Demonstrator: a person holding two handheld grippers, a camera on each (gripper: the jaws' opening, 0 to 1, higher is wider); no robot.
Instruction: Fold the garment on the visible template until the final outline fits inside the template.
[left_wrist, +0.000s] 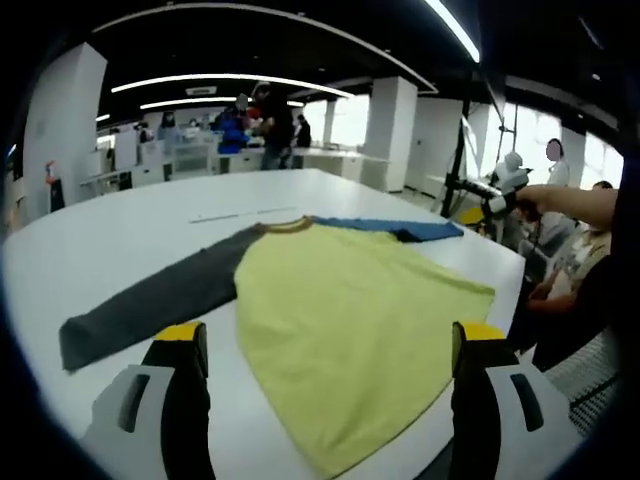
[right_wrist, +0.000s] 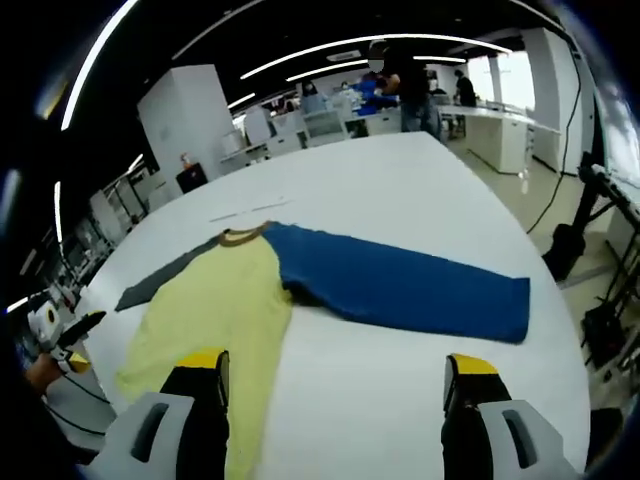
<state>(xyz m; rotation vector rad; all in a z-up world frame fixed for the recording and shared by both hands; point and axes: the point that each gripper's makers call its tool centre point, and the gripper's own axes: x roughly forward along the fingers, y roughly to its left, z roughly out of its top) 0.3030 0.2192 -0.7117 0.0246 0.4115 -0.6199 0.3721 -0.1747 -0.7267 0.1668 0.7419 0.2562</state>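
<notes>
A yellow shirt (left_wrist: 350, 310) with a brown collar lies flat on the white table (left_wrist: 120, 240). Its grey sleeve (left_wrist: 150, 300) stretches left and its blue sleeve (left_wrist: 400, 228) reaches toward the far right. My left gripper (left_wrist: 330, 335) is open, hovering at the near table edge over the shirt's hem. My right gripper (left_wrist: 497, 200) shows at the far right in a person's hand. In the right gripper view the shirt (right_wrist: 215, 300) lies left with the blue sleeve (right_wrist: 400, 285) spread across. My right gripper (right_wrist: 337, 365) is open above bare table. The left gripper (right_wrist: 60, 330) shows at the left edge.
A thin pale strip (left_wrist: 245, 213) lies on the table beyond the collar, also the strip (right_wrist: 250, 210). People (left_wrist: 270, 125) stand at benches in the back. A seated person (left_wrist: 570, 260) is at the right table edge. A black stand (right_wrist: 575, 240) stands on the floor.
</notes>
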